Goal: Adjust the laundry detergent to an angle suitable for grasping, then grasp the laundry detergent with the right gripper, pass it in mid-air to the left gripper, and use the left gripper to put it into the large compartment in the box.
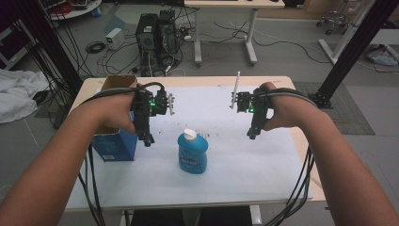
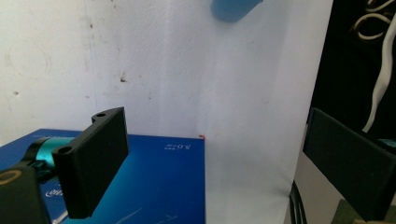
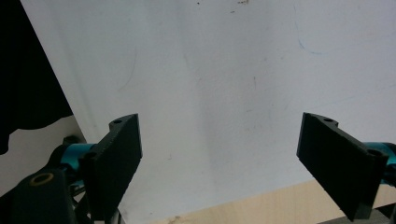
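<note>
Fingers (image 2: 100,161) of the left gripper (image 1: 147,139) stand spread wide apart with nothing between them; in the left gripper view they hang over the top of a blue box (image 2: 154,186) and the white sheet (image 2: 187,70) beside it. On the right gripper (image 1: 252,134) the fingers (image 3: 114,163) are likewise spread, with only bare white sheet and a strip of the wooden surface (image 3: 261,205) beneath them.

From the high view, a blue bottle (image 1: 193,153) with a white cap (image 1: 189,135) stands upright on the sheet near the middle of the surface, between the two grippers and a little nearer the person. It is apart from both, closer to the left one. The blue box stands at the left edge of the sheet, just beside the left gripper, its open cardboard top partly hidden by the left hand (image 1: 113,113). The right hand (image 1: 282,113) holds its gripper above the sheet, to the right of the bottle. Both grippers point downward, cables trailing back along the forearms.
</note>
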Demonstrator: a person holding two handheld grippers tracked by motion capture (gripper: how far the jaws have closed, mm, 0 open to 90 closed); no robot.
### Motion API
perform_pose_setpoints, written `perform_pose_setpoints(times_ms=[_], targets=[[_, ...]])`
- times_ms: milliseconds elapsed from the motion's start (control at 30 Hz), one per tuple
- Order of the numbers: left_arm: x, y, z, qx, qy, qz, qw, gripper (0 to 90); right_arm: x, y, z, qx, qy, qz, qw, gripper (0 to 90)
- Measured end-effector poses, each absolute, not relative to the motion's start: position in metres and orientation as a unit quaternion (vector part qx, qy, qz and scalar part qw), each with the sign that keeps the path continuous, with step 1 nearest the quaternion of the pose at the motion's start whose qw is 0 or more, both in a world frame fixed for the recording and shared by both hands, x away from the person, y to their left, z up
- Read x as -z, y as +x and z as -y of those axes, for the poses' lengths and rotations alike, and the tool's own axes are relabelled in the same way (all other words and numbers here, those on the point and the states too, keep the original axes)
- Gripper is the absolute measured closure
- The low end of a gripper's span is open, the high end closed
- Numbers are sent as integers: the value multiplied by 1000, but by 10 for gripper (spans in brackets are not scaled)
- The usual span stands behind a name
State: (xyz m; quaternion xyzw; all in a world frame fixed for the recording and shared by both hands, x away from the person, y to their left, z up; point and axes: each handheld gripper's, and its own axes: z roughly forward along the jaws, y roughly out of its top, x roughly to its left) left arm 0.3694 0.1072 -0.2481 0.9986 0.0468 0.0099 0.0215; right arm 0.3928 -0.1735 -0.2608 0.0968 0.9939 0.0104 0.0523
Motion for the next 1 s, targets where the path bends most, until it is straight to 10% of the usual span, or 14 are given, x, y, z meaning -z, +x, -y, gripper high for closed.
perform_pose_setpoints(times_ms=[1000], targets=[[258, 373, -103, -12, 999, -29, 23, 70, 259, 392, 199, -54, 126, -989, 59, 132]])
